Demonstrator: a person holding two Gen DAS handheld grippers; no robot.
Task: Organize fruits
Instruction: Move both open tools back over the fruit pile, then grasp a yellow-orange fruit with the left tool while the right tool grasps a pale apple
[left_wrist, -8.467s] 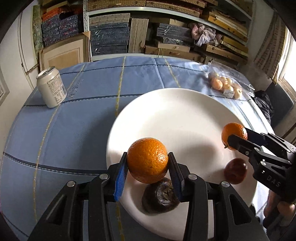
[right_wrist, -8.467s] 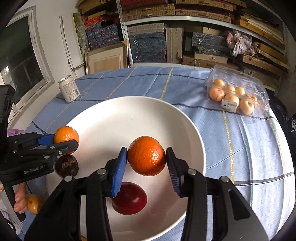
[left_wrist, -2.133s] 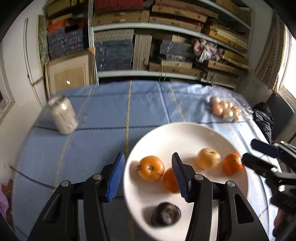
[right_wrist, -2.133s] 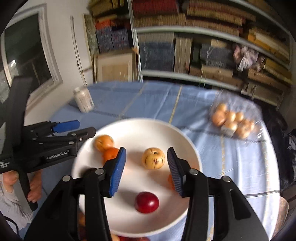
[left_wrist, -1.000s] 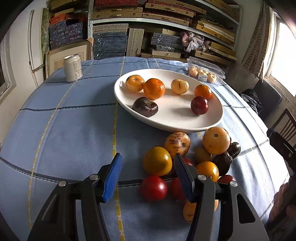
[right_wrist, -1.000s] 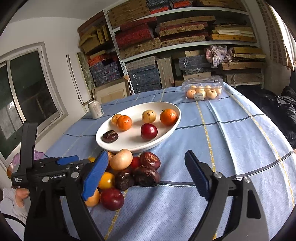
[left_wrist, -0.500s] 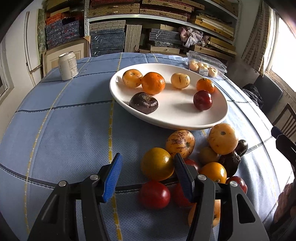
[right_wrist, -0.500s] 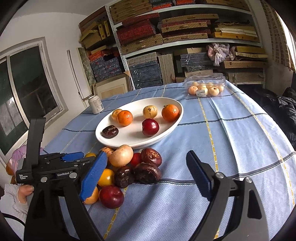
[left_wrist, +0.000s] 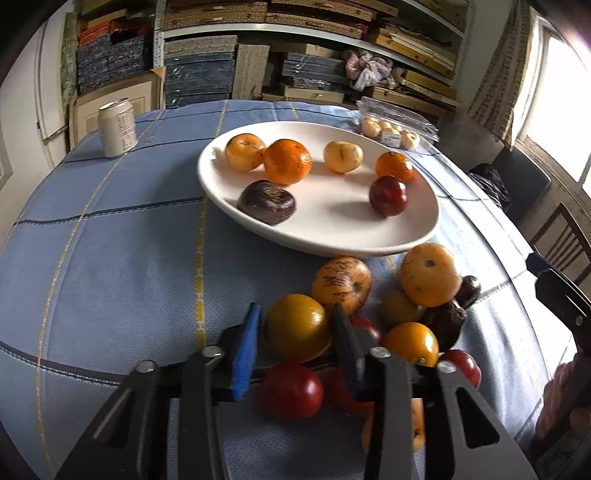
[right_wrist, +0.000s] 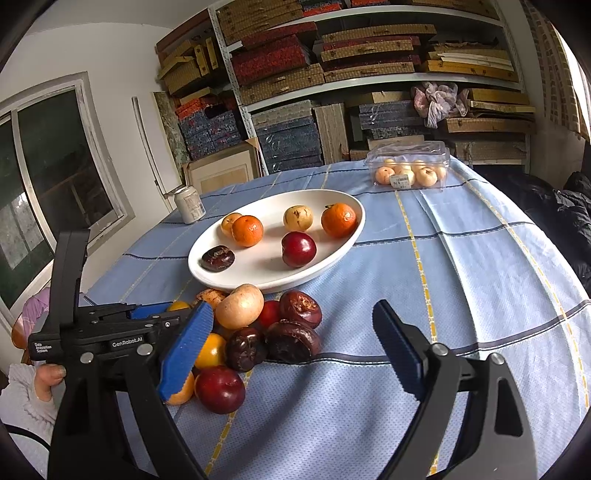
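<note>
Six fruits are already sitting on the white plate (left_wrist: 424, 229) toward the middle of the counter (left_wrist: 110, 258): two oranges, two pale yellow fruits, a red one and a dark purple one. A loose pile of fruit (right_wrist: 258, 332) is still waiting on the cloth between the plate and the counter's near edge, so by my reading the job is somewhere under halfway. The left gripper (left_wrist: 295, 328) is closing its jaws around a yellow-orange fruit (left_wrist: 297, 326) at the near side of that pile; the blue pads are just meeting its sides and the fruit is not yet lifted. The right gripper (right_wrist: 291, 354) is hanging wide and empty just beside the pile, over the dark wrinkled fruits
</note>
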